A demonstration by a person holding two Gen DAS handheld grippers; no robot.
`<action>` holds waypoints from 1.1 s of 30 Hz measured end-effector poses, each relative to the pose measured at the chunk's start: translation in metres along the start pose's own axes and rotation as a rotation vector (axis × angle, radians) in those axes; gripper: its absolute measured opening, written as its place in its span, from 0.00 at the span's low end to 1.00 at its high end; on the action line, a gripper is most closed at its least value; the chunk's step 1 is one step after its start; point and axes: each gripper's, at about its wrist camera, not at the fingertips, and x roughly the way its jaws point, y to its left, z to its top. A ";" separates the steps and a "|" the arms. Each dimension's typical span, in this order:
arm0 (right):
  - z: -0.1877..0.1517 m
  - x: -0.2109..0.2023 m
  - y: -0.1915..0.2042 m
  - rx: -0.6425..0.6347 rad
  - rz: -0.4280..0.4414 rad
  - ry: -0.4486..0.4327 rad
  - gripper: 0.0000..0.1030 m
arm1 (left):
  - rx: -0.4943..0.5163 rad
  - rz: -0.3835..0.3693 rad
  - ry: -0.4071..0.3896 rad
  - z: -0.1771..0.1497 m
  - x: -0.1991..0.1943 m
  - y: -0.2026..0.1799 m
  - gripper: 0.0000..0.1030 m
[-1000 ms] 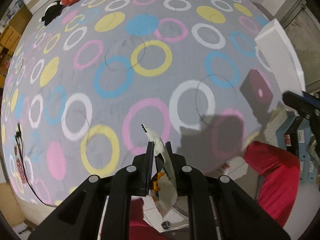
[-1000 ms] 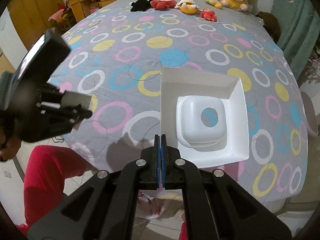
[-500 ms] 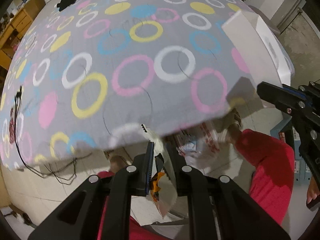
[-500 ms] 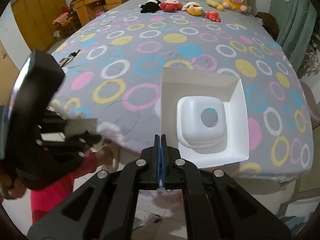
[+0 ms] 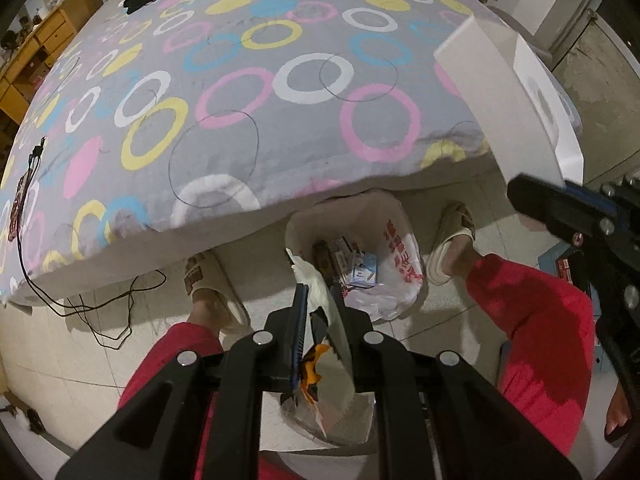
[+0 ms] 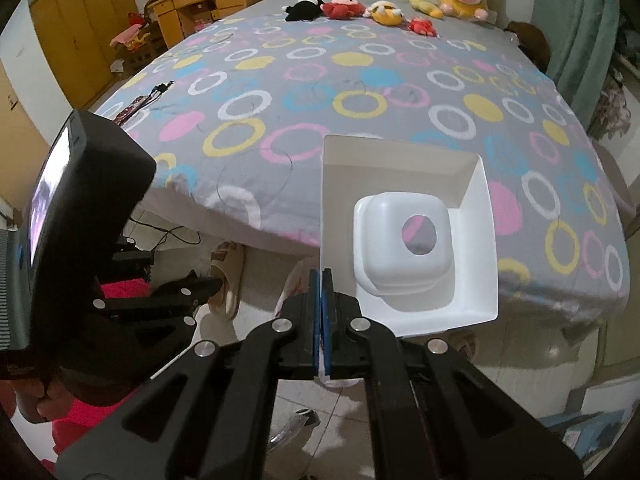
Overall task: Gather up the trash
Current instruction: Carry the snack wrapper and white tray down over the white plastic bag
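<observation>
1. White plastic-lined trash bin (image 5: 362,256) sits on the floor just ahead of and below the left tool (image 5: 320,300), by the bed (image 5: 240,100) edge, between the person's slippered feet. Some packaging is already inside.
2. Left tool: jaws clamped on a torn snack wrapper (image 5: 324,320), pale w/ an orange bit near the base; its serrated end sticks out past the tips, toward the bin mouth.
3. Right tool (image 6: 322,292): jaws pressed together on the side wall of a white cardboard box tray (image 6: 404,240). The tray is held up in the air ahead of the tool, over the bed edge. A molded white insert w/ a round hole sits inside it.
4. Step in hand, as I read it: both pieces of trash are gripped and brought to the bin; drop-off phase, nothing released yet.
5. Next move prob. needs:
   - left tool centred above the bin opening, then jaws parted so the wrapper falls in; it's light, may cling to a pad or drift.
   - box tray looks about as wide as the bin mouth, so likely tilt it in edge-first.
6. Risk: the loose bag rim could fold under the tray; the insert could slip out when tilted.
</observation>
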 end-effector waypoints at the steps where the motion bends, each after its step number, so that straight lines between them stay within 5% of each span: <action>1: -0.005 0.001 -0.001 0.009 -0.001 0.002 0.02 | -0.004 0.005 -0.003 -0.002 0.002 -0.002 0.12; 17: -0.054 0.057 -0.023 0.171 0.053 0.091 0.02 | -0.025 -0.025 0.111 -0.016 0.084 -0.016 0.12; 33: -0.086 0.151 -0.046 0.306 0.120 0.235 0.02 | -0.200 -0.112 0.209 -0.019 0.174 -0.007 0.12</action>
